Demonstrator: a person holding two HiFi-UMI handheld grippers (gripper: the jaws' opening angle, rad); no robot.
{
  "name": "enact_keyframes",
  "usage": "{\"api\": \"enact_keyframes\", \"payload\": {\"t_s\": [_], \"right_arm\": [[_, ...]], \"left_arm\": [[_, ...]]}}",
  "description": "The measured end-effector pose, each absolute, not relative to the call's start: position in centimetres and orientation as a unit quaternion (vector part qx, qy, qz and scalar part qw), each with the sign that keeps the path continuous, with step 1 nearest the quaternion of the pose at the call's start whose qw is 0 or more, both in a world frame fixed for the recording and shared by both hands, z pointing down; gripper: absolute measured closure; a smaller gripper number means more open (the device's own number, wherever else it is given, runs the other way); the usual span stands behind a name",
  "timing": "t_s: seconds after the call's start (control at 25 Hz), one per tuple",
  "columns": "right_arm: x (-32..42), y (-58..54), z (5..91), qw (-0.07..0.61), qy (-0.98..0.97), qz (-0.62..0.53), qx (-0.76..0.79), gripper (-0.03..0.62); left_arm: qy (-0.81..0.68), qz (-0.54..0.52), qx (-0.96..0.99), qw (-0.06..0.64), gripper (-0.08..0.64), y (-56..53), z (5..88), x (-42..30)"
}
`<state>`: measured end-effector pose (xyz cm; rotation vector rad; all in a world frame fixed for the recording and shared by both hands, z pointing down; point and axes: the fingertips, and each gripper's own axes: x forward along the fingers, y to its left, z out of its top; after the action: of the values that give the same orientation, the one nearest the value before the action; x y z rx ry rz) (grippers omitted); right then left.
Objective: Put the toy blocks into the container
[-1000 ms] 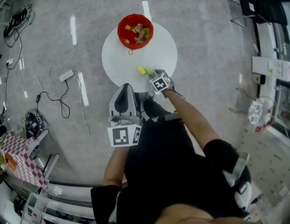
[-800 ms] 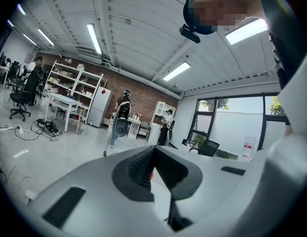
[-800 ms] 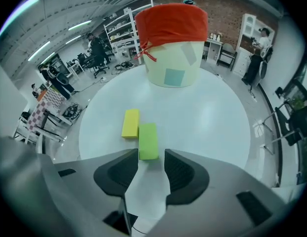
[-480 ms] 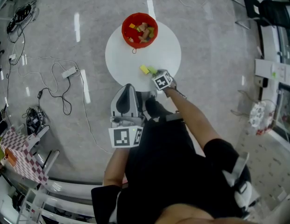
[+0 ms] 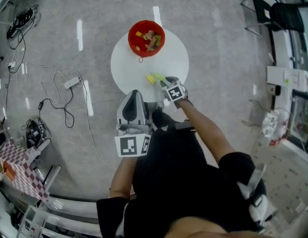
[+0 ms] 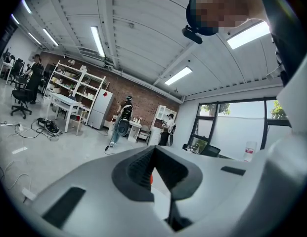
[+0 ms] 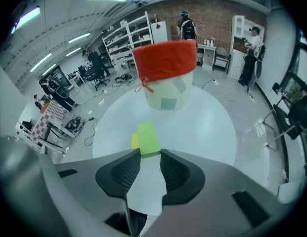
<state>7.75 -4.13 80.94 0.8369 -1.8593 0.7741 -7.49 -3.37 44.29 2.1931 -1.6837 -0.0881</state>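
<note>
Block, green, pinched btwn tips of R hand-held gripper, jaws just closing.

Right gripper closed onto green block, raised it.

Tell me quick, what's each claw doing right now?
Left gripper: closed, empty.
Right gripper: jaws have just been closing, now holding the green block.

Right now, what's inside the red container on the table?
From above, the red container holds a loose pile of toy blocks: yellow, tan and green ones show. Whatever lies under them, and the container's bottom, is covered.
</note>
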Motion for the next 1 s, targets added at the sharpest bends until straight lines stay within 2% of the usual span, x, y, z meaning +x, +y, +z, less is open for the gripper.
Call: {"api": "enact_keyframes", "payload": {"t_s": [0.52,0.76,1.0], "right_arm": [[3.1,-14.8,64.5,0.302,-0.844,0.211,0.39,0.469],[2.3,-19.9,67.1,0.318,-0.827,0.212,0.413,0.469],[2.5,-20.3,68.4,0.323,-0.813,0.24,0.421,0.468]], "left_arm": [[-0.611,-0.036,0.769,0.182,0.563,-3.1,43.9,-8.7],[-0.613,-0.034,0.768,0.184,0.563,-2.9,43.9,-8.9],[-0.616,-0.031,0.764,0.189,0.563,-2.4,44.4,-9.6]]}}
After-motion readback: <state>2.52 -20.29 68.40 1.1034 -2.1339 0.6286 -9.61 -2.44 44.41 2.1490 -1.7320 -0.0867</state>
